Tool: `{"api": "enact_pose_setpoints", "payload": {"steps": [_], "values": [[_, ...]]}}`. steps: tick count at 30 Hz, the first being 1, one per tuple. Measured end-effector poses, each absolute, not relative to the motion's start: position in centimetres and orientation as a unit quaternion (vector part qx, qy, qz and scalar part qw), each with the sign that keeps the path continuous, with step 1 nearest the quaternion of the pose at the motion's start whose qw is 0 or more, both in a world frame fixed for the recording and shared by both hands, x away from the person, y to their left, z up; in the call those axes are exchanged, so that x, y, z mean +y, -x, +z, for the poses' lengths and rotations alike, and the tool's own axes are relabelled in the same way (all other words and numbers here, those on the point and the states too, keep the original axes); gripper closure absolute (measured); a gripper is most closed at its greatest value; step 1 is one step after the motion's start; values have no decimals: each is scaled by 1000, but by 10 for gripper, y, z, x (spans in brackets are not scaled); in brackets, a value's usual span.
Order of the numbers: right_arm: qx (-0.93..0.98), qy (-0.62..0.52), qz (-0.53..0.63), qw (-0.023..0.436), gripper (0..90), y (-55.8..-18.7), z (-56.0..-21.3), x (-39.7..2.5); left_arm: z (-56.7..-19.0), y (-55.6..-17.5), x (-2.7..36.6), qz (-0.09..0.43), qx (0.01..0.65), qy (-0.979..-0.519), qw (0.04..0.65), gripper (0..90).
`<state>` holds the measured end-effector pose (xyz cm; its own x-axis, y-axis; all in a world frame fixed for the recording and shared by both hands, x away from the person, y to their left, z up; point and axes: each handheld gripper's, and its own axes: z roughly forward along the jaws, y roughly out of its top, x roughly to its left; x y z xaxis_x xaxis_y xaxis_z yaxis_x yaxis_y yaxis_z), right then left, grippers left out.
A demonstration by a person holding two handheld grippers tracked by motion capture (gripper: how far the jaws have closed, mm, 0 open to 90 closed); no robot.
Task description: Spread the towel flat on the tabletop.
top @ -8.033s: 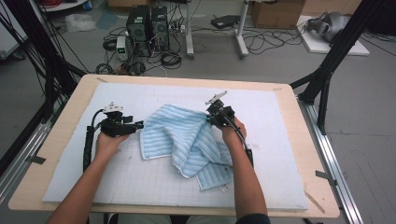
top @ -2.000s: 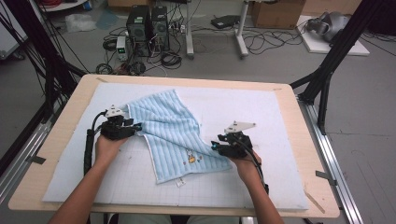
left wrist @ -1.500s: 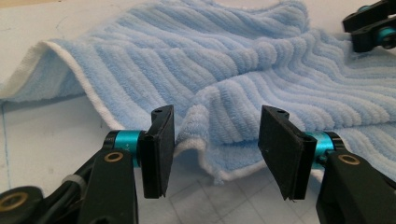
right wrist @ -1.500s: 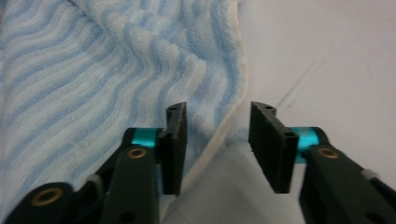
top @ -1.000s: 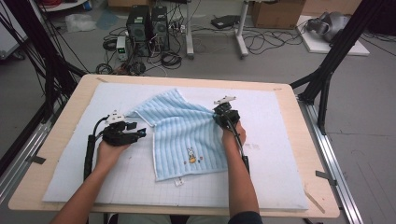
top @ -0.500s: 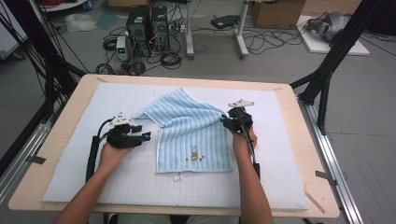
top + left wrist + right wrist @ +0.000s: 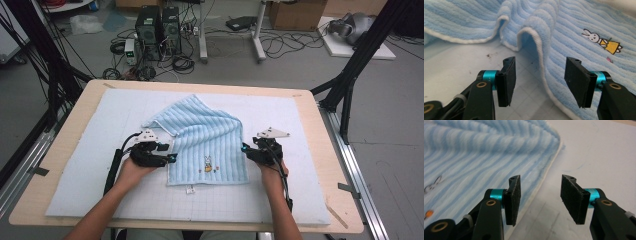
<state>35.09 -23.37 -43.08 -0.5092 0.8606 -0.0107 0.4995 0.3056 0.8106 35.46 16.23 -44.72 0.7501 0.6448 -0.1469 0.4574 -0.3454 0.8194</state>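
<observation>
On the padded surface (image 7: 75, 165) a blue striped towel (image 7: 205, 140) lies mostly spread (its far left corner is folded and rumpled). Both the left gripper (image 7: 172, 159) and right gripper (image 7: 244, 149) sit released at its 2 side edges; flattening looks nearly done.

left gripper (image 7: 169, 159): held low at centre left, jaws wide apart | right gripper (image 7: 245, 150): held at centre right, jaws wide apart
</observation>
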Motion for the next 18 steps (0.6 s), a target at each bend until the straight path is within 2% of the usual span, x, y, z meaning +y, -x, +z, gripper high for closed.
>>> {"api": "enact_pose_setpoints", "payload": {"steps": [11,18], "values": [[790,-421,398,202,473,-341,-433,-230,-438,-351,171,102,354,-788,494,431],[808,-406,386,184,491,-337,-437,-223,-449,-346,161,94,352,-813,455,431]]}}
